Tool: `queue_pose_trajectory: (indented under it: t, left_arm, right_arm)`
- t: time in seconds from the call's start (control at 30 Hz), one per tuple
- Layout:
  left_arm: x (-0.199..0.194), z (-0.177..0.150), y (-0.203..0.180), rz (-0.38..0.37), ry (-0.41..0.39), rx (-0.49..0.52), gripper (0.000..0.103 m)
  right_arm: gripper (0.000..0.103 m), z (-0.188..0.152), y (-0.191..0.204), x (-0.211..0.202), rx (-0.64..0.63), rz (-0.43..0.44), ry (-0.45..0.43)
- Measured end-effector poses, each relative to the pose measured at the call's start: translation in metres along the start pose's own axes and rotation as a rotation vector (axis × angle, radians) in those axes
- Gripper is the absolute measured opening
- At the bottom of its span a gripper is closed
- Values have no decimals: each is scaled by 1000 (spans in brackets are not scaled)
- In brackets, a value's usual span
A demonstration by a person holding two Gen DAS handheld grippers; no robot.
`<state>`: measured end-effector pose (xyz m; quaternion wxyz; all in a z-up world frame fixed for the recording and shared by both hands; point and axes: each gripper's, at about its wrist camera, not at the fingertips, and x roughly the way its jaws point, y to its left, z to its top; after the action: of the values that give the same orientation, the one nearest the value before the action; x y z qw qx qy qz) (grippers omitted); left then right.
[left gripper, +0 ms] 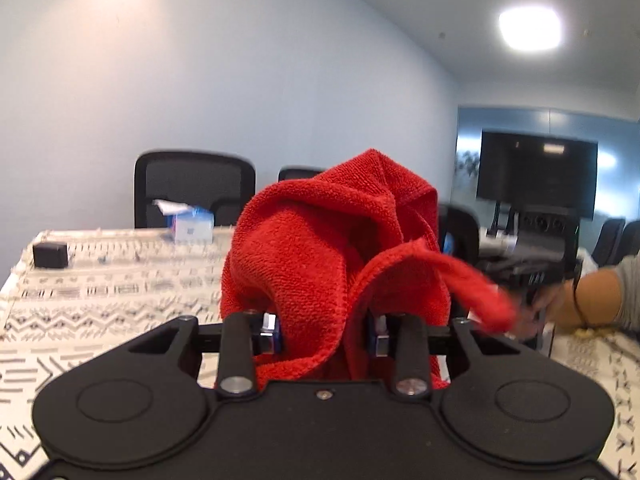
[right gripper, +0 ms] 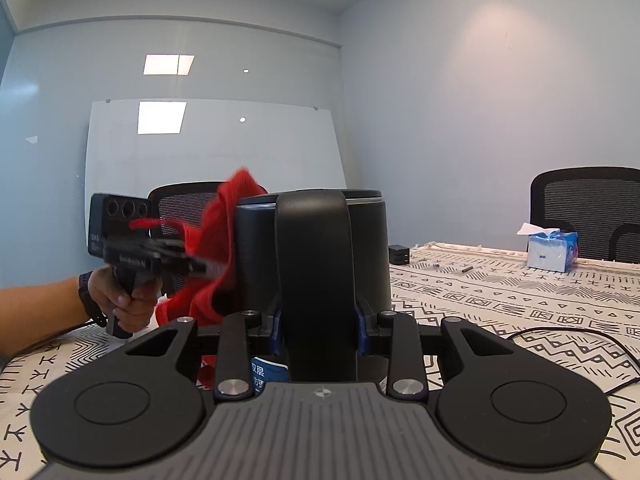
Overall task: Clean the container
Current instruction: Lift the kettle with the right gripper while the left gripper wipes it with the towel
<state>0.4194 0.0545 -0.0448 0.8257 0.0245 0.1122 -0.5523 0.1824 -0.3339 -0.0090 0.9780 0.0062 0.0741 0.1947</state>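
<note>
A red microfibre cloth (left gripper: 320, 248) is bunched up in my left gripper (left gripper: 325, 330), whose jaws are shut on it; the cloth hides the fingertips and most of the view ahead. In the right wrist view the same cloth (right gripper: 218, 240) hangs against the left side of a black container (right gripper: 256, 252) with a broad black handle (right gripper: 316, 280). My right gripper (right gripper: 318, 330) is shut on that handle and holds the container upright above the table. The left gripper body (right gripper: 136, 256) and the hand holding it show at the left.
A table with a black-and-white patterned cloth (right gripper: 500, 300) lies below. On it are a blue tissue box (right gripper: 552, 250), a small black box (right gripper: 398, 255) and a black cable (right gripper: 580, 336). Black office chairs (left gripper: 194, 188) stand behind; a dark screen (left gripper: 536, 178) stands at the right.
</note>
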Motion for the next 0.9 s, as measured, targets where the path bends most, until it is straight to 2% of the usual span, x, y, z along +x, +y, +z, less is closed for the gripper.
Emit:
queue_pose_trajectory:
  t: [0.07, 0.23, 0.47, 0.67, 0.9]
  left_arm:
    - [1, 1, 1, 1, 1, -5, 39]
    - [-9, 12, -4, -45, -111, -4, 40]
    - [2, -1, -4, -20, -19, 9, 40]
    - [-7, 13, -9, -53, -114, 16, 40]
    - [4, -2, -6, -27, 14, 32, 40]
  right_arm:
    - [31, 0, 0, 0, 0, 0, 1]
    - [31, 0, 1, -1, -1, 0, 2]
    - [31, 0, 2, -1, -2, -1, 2]
    - [31, -1, 2, -1, 0, 1, 2]
    - [31, -1, 0, -1, -1, 0, 1]
